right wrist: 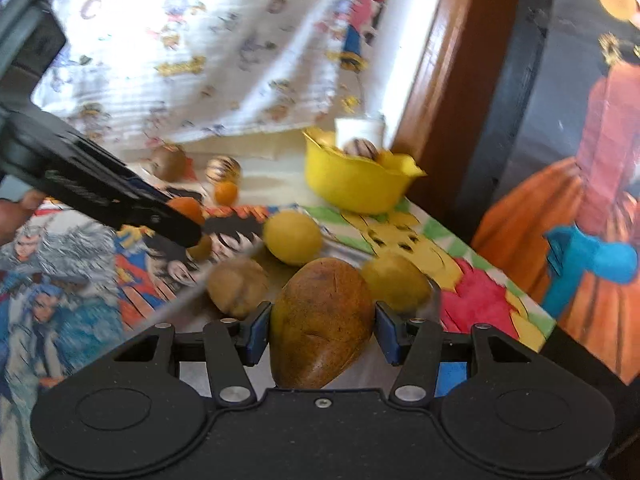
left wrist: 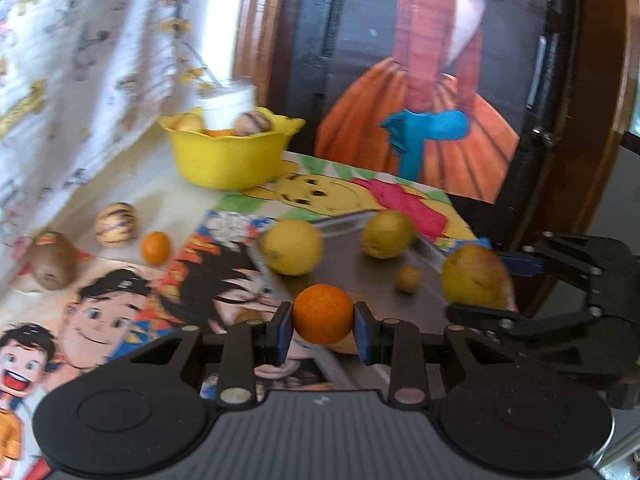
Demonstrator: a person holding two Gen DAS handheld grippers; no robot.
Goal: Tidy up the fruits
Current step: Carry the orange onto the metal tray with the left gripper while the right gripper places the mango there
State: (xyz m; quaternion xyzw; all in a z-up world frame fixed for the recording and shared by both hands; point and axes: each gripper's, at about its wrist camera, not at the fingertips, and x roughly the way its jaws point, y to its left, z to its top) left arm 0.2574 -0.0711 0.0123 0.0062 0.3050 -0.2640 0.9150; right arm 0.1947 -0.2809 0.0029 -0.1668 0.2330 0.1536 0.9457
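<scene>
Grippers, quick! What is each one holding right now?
Left gripper: shut on the orange.
Right gripper: shut on the brownish-yellow mango.

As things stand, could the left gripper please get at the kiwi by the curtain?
Probably not yet: the left gripper is shut on an orange, so it has no free grasp. The kiwi itself lies unobstructed on the table, left of the striped fruit.

Left gripper [left wrist: 323, 330] and right gripper [right wrist: 322, 330] are each clamped around a fruit.
</scene>
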